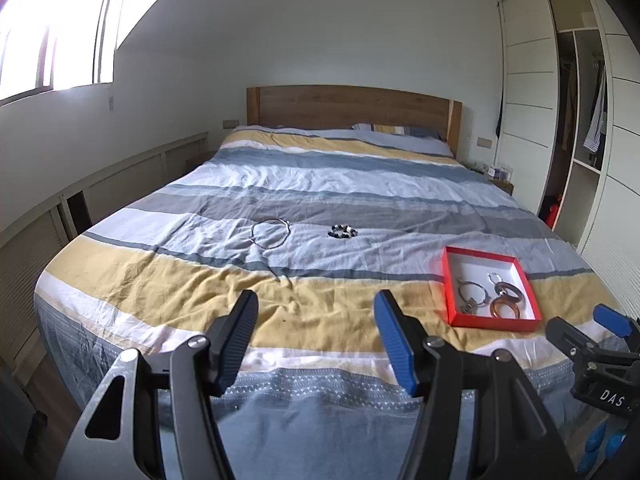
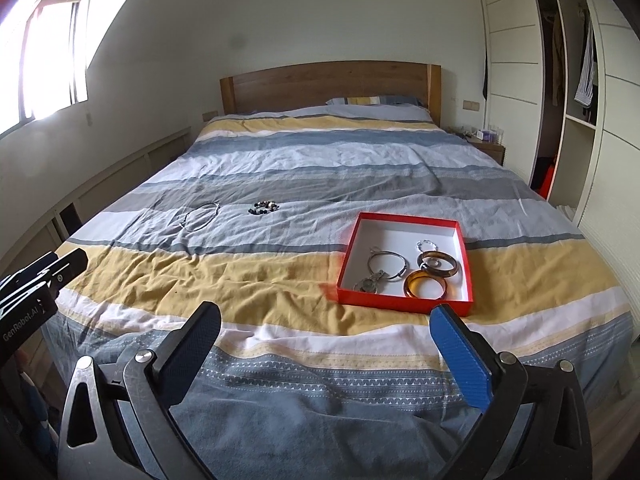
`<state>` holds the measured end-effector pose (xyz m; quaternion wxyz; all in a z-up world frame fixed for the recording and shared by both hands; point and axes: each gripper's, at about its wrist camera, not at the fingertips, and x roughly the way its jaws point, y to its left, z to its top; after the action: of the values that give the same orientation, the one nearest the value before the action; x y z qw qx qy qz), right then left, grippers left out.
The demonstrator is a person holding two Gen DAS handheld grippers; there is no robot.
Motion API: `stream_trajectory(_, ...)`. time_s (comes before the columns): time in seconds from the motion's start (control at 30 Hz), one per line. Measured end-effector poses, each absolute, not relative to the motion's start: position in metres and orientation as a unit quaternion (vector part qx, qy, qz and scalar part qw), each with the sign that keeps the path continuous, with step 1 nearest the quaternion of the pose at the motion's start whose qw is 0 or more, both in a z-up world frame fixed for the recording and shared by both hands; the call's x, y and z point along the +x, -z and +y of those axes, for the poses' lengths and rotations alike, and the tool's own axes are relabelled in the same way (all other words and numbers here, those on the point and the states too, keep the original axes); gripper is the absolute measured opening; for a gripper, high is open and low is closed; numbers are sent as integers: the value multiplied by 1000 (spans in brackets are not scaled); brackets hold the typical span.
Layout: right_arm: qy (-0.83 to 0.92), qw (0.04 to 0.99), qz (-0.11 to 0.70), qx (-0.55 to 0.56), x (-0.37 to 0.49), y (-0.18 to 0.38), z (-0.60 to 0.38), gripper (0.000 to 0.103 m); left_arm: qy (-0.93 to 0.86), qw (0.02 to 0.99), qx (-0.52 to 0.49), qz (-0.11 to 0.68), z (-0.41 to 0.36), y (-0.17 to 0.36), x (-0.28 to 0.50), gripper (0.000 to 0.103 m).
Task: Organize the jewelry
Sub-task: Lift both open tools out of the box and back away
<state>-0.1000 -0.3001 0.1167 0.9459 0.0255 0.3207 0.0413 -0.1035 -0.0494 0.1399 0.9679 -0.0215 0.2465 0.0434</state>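
thin necklace point(image 1: 270, 233) and beaded bracelet point(image 1: 342, 231) lay loose mid-bed, well apart from red box point(image 1: 450, 280). left gripper point(image 1: 316, 340), right gripper point(image 2: 326, 354) both spread, empty. best pinched low, sparing the duvet.

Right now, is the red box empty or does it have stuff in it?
Not empty. The red box is open and holds two amber bangles, silver rings and a small chain.

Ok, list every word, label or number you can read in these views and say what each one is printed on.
"DAS": white letters on the body of the right gripper, cut off at the frame edge.
"GenRobot.AI": white print on the body of the left gripper.
The small boxes on the nightstand are too small to read.
No print shows on the red tray.
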Motion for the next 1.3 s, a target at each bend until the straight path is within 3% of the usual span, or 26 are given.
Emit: stream_trajectory(1.3, -74, 904, 421, 3, -9, -40, -271, 102, -51, 944, -34, 324, -9, -73, -15, 60)
